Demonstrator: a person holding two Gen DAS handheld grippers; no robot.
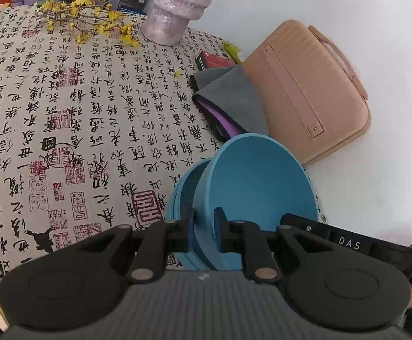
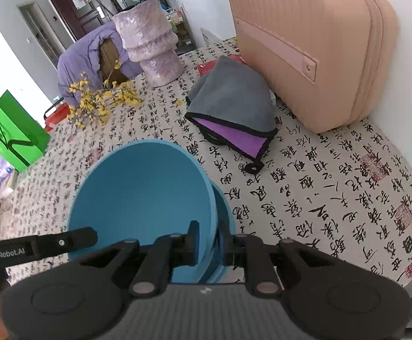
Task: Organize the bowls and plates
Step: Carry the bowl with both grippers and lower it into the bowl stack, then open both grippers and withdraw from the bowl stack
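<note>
Bowl (image 1: pixel 259 181): rigid, light (probably plastic), slick; rim is the handhold.
Left gripper (image 1: pixel 205 233): clamped on rim.
Right gripper (image 2: pixel 209 242): clamped on rim.

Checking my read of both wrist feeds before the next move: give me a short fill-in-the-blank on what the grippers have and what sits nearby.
1. Both the left gripper and the right gripper are shut on the rim of the blue ____.
2. Under the bowl lies a blue ____.
3. The grey cloth shows a ____ inner side.
4. Beside the pink vase lie sprigs of ____ flowers.

Missing words: bowl; plate; purple; yellow
</note>
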